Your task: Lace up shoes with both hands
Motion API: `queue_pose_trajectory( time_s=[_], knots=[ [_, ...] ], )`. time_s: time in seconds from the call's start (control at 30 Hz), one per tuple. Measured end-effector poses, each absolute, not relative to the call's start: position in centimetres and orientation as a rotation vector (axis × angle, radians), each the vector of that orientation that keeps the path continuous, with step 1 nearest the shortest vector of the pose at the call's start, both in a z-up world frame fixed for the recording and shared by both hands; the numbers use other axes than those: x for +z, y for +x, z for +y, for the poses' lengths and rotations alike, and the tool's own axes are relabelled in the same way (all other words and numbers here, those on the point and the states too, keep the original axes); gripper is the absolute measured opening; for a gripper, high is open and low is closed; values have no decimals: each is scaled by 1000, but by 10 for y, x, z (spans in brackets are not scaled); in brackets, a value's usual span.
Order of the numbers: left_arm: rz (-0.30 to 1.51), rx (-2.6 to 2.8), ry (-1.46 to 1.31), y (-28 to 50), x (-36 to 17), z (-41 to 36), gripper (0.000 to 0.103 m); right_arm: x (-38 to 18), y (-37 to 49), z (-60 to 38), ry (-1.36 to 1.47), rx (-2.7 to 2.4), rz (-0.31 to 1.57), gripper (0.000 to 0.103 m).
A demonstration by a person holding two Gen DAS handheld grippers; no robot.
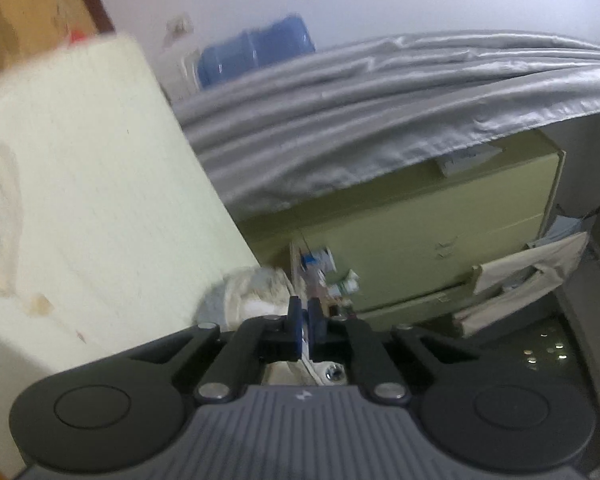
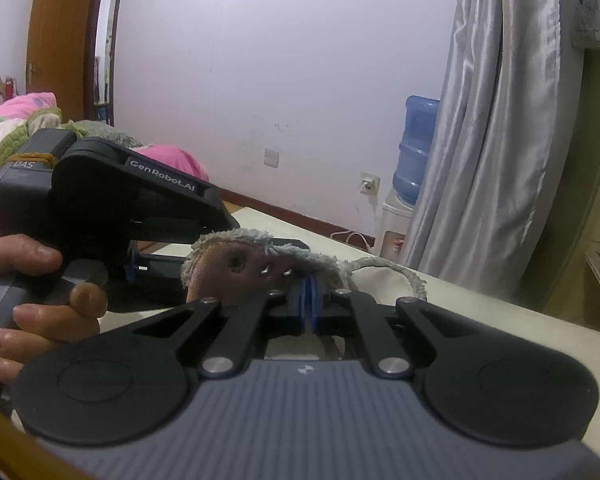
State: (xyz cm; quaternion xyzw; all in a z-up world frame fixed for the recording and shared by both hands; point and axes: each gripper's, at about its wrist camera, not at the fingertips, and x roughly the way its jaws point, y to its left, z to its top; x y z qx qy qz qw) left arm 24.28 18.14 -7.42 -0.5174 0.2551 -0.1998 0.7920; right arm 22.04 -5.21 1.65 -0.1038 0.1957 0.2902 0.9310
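A worn beige shoe (image 2: pixel 236 268) with a frayed fluffy collar and metal eyelets lies on the pale table (image 2: pixel 500 320), just beyond my right gripper (image 2: pixel 309 300). The right gripper's blue pads are pressed together on the shoe's edge beside the eyelets. My left gripper (image 1: pixel 306 320) is shut on a thin white lace (image 1: pixel 305 342) next to the shoe (image 1: pixel 256 292); a metal eyelet (image 1: pixel 334 372) shows below the fingers. In the right wrist view the left gripper's body (image 2: pixel 112 204) sits left of the shoe, held by a hand (image 2: pixel 40 300).
The table (image 1: pixel 80 200) fills the left of the left wrist view. A grey curtain (image 2: pixel 496 120), a blue water bottle (image 2: pixel 416 148) on a dispenser, a green drawer cabinet (image 1: pixel 440 232) and a pink bed (image 2: pixel 12 120) surround it.
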Motion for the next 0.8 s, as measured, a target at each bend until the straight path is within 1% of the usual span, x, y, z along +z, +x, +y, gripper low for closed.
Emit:
queue_pose_trajectory(
  time_s=[0.07,0.17,0.23,0.4,0.6,0.63,0.67,0.8],
  knots=[
    [474,-329,-1018,234,-63,199,3,18,219,-54,-211,603,395,3],
    [384,-168,-946,216,-49,240,3,22,214,-56,-222,607,394,8],
    [340,-74,-911,199,-40,273,3,26,208,-58,-222,615,391,14],
    [250,166,-751,145,-18,335,3,32,179,-79,-214,599,346,19],
    [247,359,-631,83,-9,389,5,35,146,-113,-228,545,307,23],
    [255,381,-613,76,-9,393,4,35,141,-119,-230,536,300,23],
    [261,420,-584,71,-8,393,0,36,136,-125,-231,527,294,23],
    [265,361,-571,66,-2,387,1,36,146,-138,-156,517,338,23]
  ],
)
